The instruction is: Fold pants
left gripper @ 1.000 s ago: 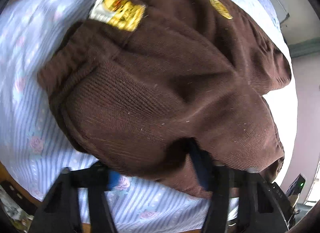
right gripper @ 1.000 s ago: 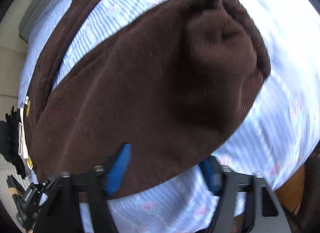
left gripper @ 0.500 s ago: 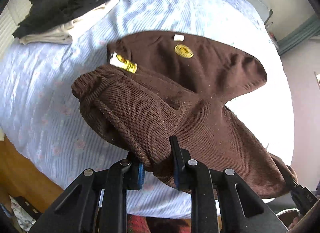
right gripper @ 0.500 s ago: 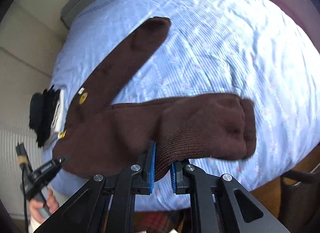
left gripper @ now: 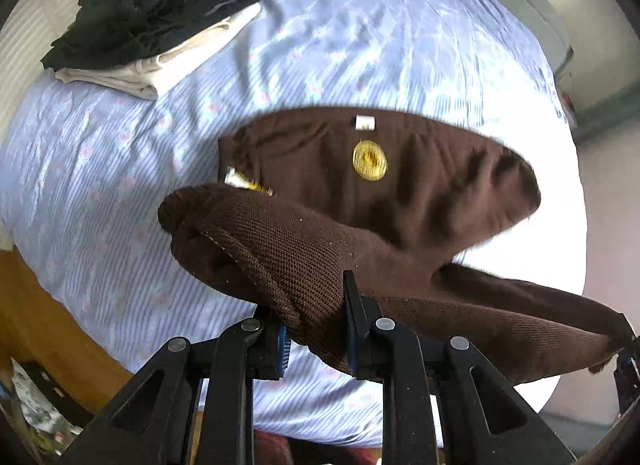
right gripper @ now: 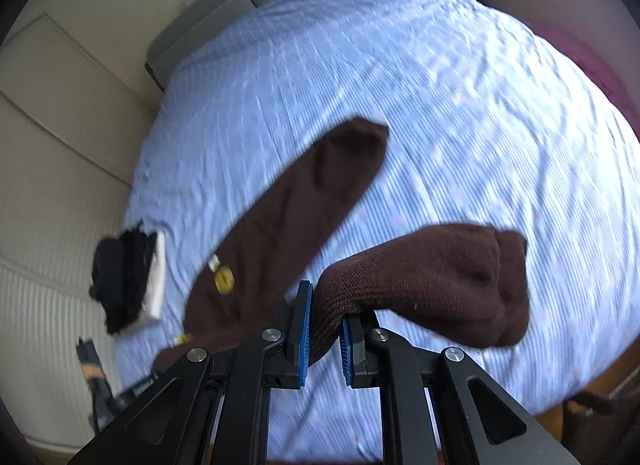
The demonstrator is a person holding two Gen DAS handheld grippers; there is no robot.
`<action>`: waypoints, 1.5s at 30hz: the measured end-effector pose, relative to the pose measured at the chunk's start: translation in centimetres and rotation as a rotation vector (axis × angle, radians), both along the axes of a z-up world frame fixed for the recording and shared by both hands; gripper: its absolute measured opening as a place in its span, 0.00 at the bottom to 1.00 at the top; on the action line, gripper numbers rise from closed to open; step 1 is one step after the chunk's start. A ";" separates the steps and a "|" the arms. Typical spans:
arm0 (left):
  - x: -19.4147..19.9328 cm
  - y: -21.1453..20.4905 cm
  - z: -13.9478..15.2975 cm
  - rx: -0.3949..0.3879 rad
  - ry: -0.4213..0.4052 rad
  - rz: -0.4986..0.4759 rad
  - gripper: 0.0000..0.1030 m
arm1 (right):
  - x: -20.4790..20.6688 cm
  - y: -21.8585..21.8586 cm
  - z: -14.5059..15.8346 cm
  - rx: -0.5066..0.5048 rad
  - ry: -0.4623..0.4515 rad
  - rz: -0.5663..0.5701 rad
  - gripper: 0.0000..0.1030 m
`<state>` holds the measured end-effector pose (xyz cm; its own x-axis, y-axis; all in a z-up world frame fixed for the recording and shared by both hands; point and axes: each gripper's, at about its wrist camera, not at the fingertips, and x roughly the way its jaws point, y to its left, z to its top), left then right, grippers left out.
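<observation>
Both grippers have risen since half a second ago, lifting more of the pants [left gripper: 400,193] off the bed [left gripper: 360,45], and the bed now looks farther off in both views.

At far left of the left wrist view, a stack [left gripper: 156,13] of dark and pale folded clothes lies on the striped sheet, well apart from the pants. In the middle, the waist part with its gold badge [left gripper: 370,160] and white tag [left gripper: 364,122] lies on the sheet. The left gripper [left gripper: 314,329] has its jaws closed narrow on a thick bunch of brown cloth; from there one leg stretches right toward the other tool at the edge.

In the right wrist view the stack [right gripper: 128,281] sits at left, then one leg lies flat on the bed [right gripper: 400,65]. The right gripper [right gripper: 324,329] pinches the other leg, jaws narrow, its cuff end [right gripper: 508,285] hanging to the right above the sheet.
</observation>
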<state>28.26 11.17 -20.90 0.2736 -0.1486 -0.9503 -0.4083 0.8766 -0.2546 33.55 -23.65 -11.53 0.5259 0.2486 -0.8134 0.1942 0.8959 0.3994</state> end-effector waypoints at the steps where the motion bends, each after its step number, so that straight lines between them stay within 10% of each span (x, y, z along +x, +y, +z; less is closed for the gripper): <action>1: 0.9 0.5 0.2 -0.019 0.008 0.029 0.21 | 1.2 0.2 0.1 -0.008 -0.010 -0.001 0.13; 23: 16.3 4.5 -8.0 -0.065 0.181 0.216 0.27 | 25.4 5.2 -12.7 -0.098 0.172 0.055 0.13; 27: 16.9 5.2 -8.4 -0.069 0.219 0.240 0.45 | 27.1 5.9 -13.2 -0.152 0.198 0.092 0.16; 33: 15.8 6.0 -4.8 -0.162 0.154 0.253 0.75 | 25.5 7.0 -8.4 -0.216 0.077 0.152 0.45; 37: 15.5 5.0 -1.1 -0.092 0.083 0.119 0.75 | 22.0 6.0 -4.2 -0.265 -0.030 0.199 0.50; 45: 19.1 -3.6 0.0 0.191 -0.147 -0.558 0.75 | 18.3 -2.4 -6.2 -0.304 -0.008 0.094 0.56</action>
<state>47.32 7.53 -20.86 0.3341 -0.1386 -0.9323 0.1542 0.9838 -0.0910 51.83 -26.04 -17.69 0.5190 0.0427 -0.8537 0.1025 0.9884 0.1118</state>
